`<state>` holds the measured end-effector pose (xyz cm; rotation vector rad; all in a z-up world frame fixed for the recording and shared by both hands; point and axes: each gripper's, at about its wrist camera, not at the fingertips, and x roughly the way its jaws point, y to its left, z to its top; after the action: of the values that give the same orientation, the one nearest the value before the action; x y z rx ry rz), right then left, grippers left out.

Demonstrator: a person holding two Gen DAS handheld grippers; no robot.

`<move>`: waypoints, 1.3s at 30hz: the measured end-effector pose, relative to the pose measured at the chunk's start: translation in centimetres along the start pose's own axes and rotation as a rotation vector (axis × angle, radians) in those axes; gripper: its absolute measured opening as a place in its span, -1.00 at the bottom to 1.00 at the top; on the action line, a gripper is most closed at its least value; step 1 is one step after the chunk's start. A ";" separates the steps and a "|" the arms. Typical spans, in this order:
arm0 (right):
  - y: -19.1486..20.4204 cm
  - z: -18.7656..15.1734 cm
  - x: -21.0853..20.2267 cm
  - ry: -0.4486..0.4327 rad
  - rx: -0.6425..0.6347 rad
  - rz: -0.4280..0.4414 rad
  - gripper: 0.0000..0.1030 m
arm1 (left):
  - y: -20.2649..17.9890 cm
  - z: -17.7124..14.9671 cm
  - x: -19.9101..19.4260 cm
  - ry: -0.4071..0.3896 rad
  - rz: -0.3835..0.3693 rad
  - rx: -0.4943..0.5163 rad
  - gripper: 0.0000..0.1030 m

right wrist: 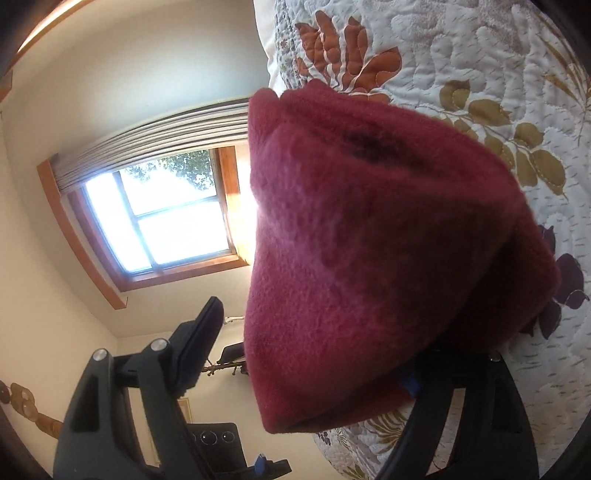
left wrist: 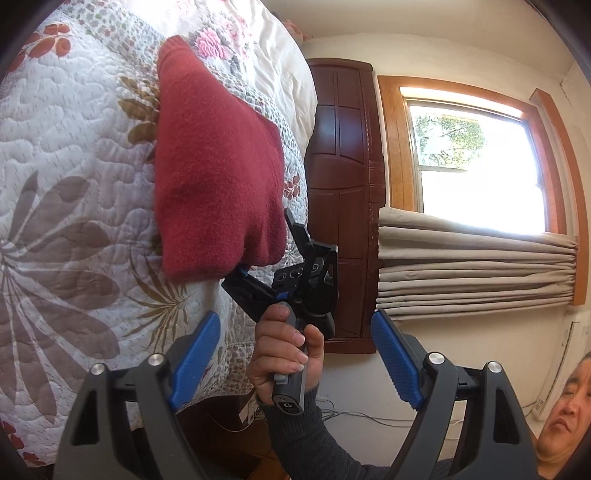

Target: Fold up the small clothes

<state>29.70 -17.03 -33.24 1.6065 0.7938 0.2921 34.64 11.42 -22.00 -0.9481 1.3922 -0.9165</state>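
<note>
The small garment (left wrist: 218, 173) is a plain dark red fleece. It lies on a white quilt (left wrist: 66, 147) stitched with swirls and printed with grey-brown leaves, olive sprigs and rust-red flowers. The pillow (left wrist: 236, 33) is cream with pink roses. The left gripper (left wrist: 295, 362) is black with blue pads (left wrist: 195, 362). The headboard (left wrist: 340, 192) is dark reddish brown, the window frame (left wrist: 391, 140) orange wood, the curtain (left wrist: 472, 266) beige.
</note>
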 end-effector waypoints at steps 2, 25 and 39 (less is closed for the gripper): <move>0.6 -0.7 0.6 -0.012 -0.044 -0.021 0.64 | 0.1 -0.2 0.0 0.006 0.005 -0.001 0.63; -1.6 0.5 -6.3 -0.133 -0.044 -0.068 0.17 | -1.9 4.3 6.5 0.099 -0.014 0.076 0.63; 0.5 3.3 -9.1 -0.082 -0.346 -0.295 -0.23 | 0.7 3.4 8.4 0.113 0.028 0.029 0.63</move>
<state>25.21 -25.39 -31.25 1.1532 0.8531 0.1405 37.90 3.88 -25.79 -0.8641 1.4795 -0.9793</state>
